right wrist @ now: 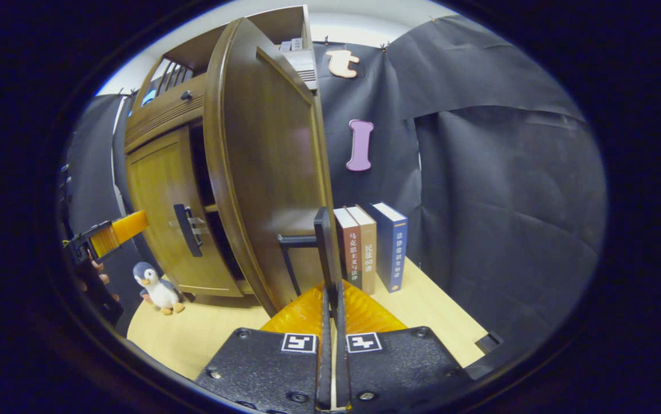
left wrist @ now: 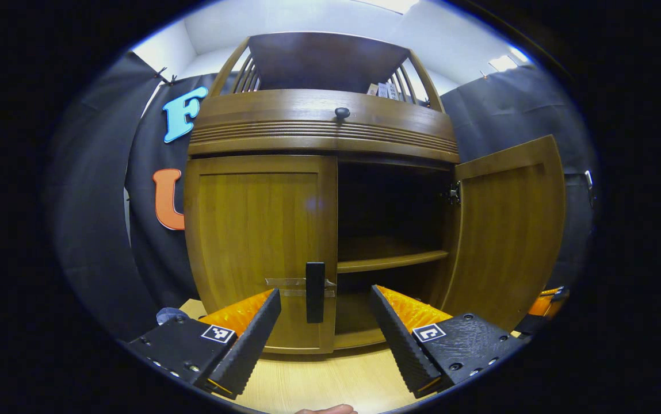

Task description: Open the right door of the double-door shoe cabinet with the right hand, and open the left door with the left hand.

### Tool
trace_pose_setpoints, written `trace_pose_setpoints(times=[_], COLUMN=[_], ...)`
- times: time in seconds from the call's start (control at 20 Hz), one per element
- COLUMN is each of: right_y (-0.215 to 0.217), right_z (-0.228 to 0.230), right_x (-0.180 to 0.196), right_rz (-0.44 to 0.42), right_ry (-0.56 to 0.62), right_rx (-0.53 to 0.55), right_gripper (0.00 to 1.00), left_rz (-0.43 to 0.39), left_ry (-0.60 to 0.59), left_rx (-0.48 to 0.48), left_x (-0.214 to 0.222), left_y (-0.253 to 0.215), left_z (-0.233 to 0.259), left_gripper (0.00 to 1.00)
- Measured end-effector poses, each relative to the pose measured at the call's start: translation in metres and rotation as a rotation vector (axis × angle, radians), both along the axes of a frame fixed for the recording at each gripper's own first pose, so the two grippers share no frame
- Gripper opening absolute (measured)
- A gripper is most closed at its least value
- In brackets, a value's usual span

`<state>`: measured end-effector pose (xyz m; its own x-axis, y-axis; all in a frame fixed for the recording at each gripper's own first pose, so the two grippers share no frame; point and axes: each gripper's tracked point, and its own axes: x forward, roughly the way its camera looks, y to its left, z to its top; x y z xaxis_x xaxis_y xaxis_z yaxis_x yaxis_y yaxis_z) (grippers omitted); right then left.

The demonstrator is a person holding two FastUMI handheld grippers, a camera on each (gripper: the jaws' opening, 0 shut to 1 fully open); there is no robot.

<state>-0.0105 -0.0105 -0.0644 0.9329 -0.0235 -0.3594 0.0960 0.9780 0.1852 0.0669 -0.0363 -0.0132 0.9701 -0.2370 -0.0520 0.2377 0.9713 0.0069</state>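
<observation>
Your left gripper (left wrist: 325, 322), jaws released, straddles the left door handle (left wrist: 315, 291); closing off-centre could slip. Right gripper (right wrist: 330, 299) grasps the right door handle (right wrist: 323, 244).

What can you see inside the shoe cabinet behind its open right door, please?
Behind the open right door, the shoe cabinet shows a bare wooden shelf with dark space above and below. No shoes are visible. The closed left door hides the other half.
</observation>
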Motion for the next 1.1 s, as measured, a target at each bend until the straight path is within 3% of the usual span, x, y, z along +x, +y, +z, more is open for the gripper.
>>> trace_pose_setpoints(times=[0.1,0.15,0.35,0.7,0.75,0.8,0.85,0.9,0.95,1.0,1.05,1.1], right_y=[-0.017,-0.023,-0.037,-0.072,-0.072,-0.072,-0.074,-0.076,-0.078,-0.08,-0.08,-0.081], right_z=[0.001,0.0,0.0,0.007,0.009,0.011,0.012,0.014,0.014,0.013,0.012,0.014], right_x=[-0.001,-0.001,-0.005,-0.027,-0.029,-0.032,-0.034,-0.037,-0.039,-0.041,-0.043,-0.045], right_rz=[-0.039,-0.042,-0.045,-0.14,-0.139,-0.143,-0.155,-0.167,-0.182,-0.189,-0.193,-0.198], right_ry=[-0.007,-0.011,-0.015,-0.05,-0.056,-0.061,-0.07,-0.076,-0.075,-0.064,-0.057,-0.057], right_rx=[-0.003,0.004,-0.007,-0.003,-0.005,-0.01,-0.014,-0.017,-0.02,-0.021,-0.02,-0.021], right_gripper=[0.06,0.06,0.05,0.04,0.04,0.04,0.04,0.02,0.02,0.04,0.05,0.06], left_rz=[-0.004,0.003,0.041,0.051,0.052,0.057,0.066,0.064,0.064,0.056,0.056,0.061], left_ry=[0.004,0.015,0.068,0.144,0.15,0.146,0.144,0.155,0.166,0.184,0.199,0.196], left_rx=[-0.007,-0.008,-0.033,-0.024,-0.022,-0.02,-0.017,-0.016,-0.016,-0.02,-0.014,-0.005], left_x=[0.008,0.011,0.03,0.072,0.077,0.082,0.085,0.09,0.099,0.106,0.111,0.115], left_y=[-0.002,-0.002,0.003,0.0,-0.001,-0.001,0.001,0.0,0.001,-0.003,-0.004,-0.002], left_z=[-0.001,-0.005,-0.021,-0.051,-0.054,-0.057,-0.058,-0.063,-0.07,-0.076,-0.082,-0.082], left_gripper=[1.0,0.96,0.96,0.95,0.93,0.79,0.92,0.92,0.77,0.92,0.81,0.8])
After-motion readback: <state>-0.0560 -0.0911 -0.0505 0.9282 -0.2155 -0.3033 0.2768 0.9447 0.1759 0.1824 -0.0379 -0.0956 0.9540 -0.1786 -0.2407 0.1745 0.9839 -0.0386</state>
